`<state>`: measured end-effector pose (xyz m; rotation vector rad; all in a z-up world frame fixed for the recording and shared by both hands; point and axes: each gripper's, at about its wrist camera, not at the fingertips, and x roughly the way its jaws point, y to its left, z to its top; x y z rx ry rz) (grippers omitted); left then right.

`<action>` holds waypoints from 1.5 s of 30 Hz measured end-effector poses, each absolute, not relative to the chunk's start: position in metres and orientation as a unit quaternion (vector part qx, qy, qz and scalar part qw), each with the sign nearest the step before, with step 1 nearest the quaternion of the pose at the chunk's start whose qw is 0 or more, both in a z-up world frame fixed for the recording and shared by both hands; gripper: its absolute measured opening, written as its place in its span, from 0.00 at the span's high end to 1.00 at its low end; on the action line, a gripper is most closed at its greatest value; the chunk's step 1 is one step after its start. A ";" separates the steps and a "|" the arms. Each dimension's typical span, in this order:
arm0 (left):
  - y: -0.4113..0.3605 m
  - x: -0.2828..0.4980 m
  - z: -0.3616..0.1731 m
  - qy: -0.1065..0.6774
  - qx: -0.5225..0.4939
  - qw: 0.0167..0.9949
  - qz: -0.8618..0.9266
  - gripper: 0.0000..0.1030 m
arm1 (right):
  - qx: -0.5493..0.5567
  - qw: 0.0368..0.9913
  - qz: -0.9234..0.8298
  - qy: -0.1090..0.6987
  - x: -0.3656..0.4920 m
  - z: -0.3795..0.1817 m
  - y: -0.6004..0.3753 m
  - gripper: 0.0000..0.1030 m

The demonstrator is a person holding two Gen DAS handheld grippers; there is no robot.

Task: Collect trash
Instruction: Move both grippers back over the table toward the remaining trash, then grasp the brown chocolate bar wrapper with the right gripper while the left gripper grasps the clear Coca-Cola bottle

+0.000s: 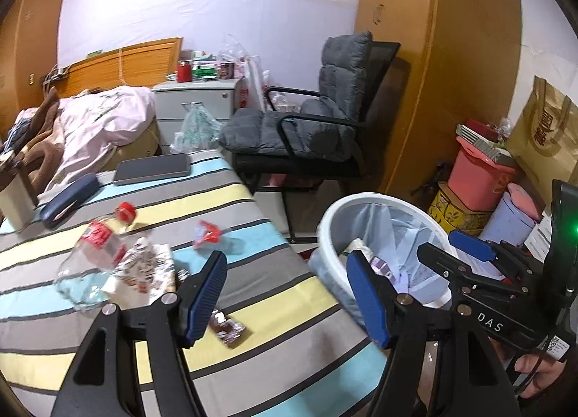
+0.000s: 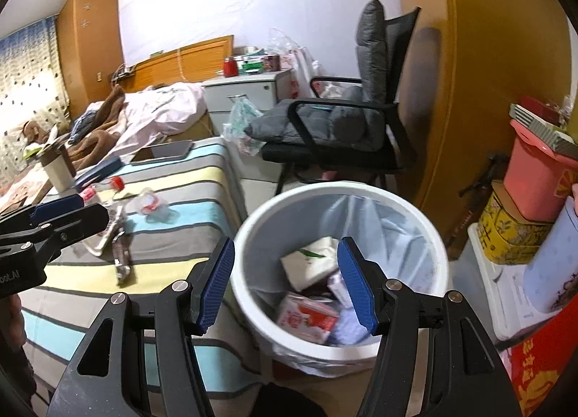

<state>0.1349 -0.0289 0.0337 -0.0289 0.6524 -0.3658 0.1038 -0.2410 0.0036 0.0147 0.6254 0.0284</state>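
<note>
The trash I am after lies scattered on the striped bedspread [image 1: 231, 200]: an empty plastic bottle [image 1: 94, 247] with a red cap lying on its side at the left, a crumpled printed wrapper [image 1: 148, 265] touching it on the near side, a small red-and-clear wrapper [image 1: 206, 232] a little farther right, and a brown snack packet [image 1: 227, 329] nearest to me, just by the inner finger of my left gripper [image 1: 285, 294]. That gripper is empty, its blue pads spread apart with nothing between them, and it hangs over the right edge of the bed, half over the blanket and half over the bin. My right gripper [image 2: 285, 283] is likewise released and holding nothing; it hovers right above the white trash bin [image 2: 253, 229], which stands on the floor tight against the bed's right side. I judge the bin is parked there so each piece needs only a short carry off the mattress. Inside its pale liner there are already cartons and paper, a white box [image 2: 310, 261] and a red-and-white carton [image 2: 307, 316] among them, so part of the job looks done. Farther back on the bed lie a dark tablet [image 1: 151, 168], a blue case [image 1: 68, 198] and a cup [image 1: 14, 196] at the far left, which I take for belongings, not rubbish. Beyond the bin stands a grey cushioned chair [image 1: 325, 120], and to the far right are stacked boxes [image 1: 480, 178].
</note>
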 end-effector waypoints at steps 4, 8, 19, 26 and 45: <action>-0.004 0.132 0.032 0.317 -0.021 0.935 -0.156 0.31 | 0.004 0.951 0.031 0.307 0.104 0.003 -0.227 0.41; 0.026 0.131 0.031 0.313 -0.033 0.940 -0.128 0.30 | -0.003 0.950 0.050 0.310 0.108 -0.001 -0.209 0.41; 0.099 0.132 0.021 0.315 -0.054 0.946 -0.050 0.29 | -0.029 0.939 0.109 0.324 0.121 -0.010 -0.157 0.41; 0.133 0.141 0.009 0.325 -0.074 0.942 -0.029 0.29 | -0.048 0.927 0.137 0.345 0.129 -0.021 -0.132 0.41; 0.154 0.191 -0.014 0.368 -0.068 0.926 -0.042 0.26 | -0.085 0.893 0.173 0.407 0.150 -0.043 -0.101 0.41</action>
